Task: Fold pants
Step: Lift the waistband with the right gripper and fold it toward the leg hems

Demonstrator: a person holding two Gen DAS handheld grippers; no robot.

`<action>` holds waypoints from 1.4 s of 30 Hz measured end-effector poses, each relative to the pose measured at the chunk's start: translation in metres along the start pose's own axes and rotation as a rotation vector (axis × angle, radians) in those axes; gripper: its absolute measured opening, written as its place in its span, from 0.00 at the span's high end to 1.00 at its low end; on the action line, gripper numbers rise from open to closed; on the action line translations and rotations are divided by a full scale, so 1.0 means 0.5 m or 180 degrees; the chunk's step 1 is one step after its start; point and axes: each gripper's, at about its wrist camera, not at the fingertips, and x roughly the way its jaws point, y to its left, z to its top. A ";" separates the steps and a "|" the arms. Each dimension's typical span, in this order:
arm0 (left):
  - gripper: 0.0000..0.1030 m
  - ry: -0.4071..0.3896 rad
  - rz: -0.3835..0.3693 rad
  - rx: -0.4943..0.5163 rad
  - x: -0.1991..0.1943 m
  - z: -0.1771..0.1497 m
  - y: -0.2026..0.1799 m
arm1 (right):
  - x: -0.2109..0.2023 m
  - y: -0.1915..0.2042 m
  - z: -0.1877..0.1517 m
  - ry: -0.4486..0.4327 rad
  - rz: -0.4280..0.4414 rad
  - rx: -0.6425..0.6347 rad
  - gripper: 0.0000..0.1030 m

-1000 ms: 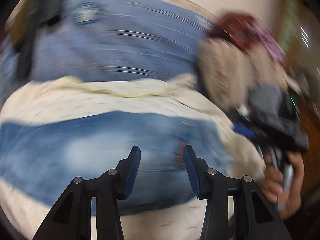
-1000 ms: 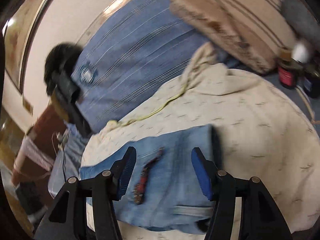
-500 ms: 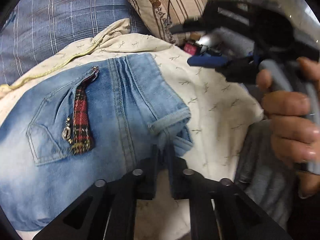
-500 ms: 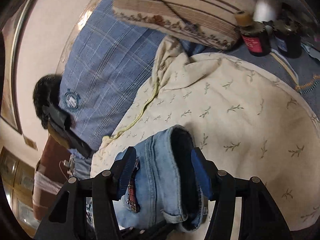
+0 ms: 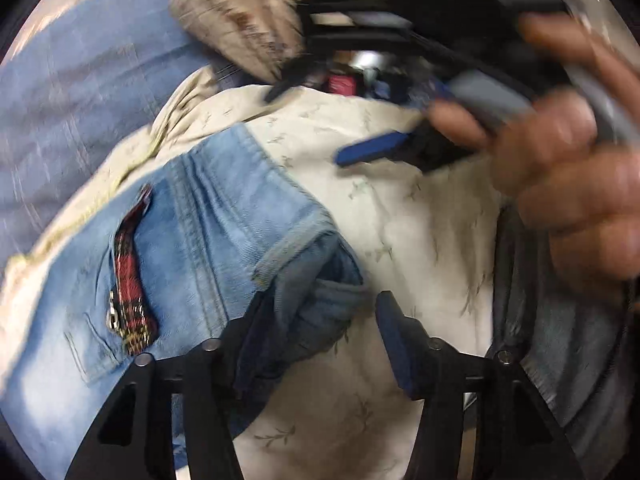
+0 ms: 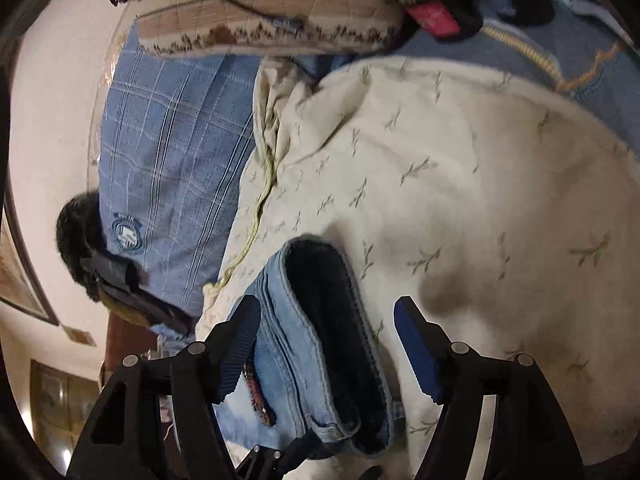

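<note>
Lying on cream leaf-print bedspread (image 6: pixel 460 184), pants (image 5: pixel 208 240)

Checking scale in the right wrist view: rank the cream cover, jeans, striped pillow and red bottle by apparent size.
1. Cream cover
2. and 3. Jeans and striped pillow: look alike, and the jeans lie nearer the camera, so unranked
4. Red bottle

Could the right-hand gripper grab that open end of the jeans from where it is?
Probably yes: the right gripper is open, the jeans' open end lies between its fingers, and nothing covers it.
</note>
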 end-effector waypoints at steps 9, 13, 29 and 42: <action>0.92 -0.0359 -0.0318 -0.0555 -0.042 -0.008 0.032 | 0.051 0.001 -0.024 0.0351 -0.0023 -0.0031 0.31; 0.94 -0.0420 -0.0453 -0.0875 -0.052 -0.013 0.036 | 0.084 -0.001 -0.039 0.0489 -0.0071 0.0003 0.31; 0.94 -0.0963 -0.0864 -0.1667 -0.207 -0.052 0.089 | 0.021 0.148 -0.079 -0.0029 0.0301 -0.1058 0.94; 0.53 -0.1099 -0.1443 -0.3842 -0.231 -0.297 0.527 | 0.114 0.471 -0.249 0.0183 0.0361 -0.2300 0.94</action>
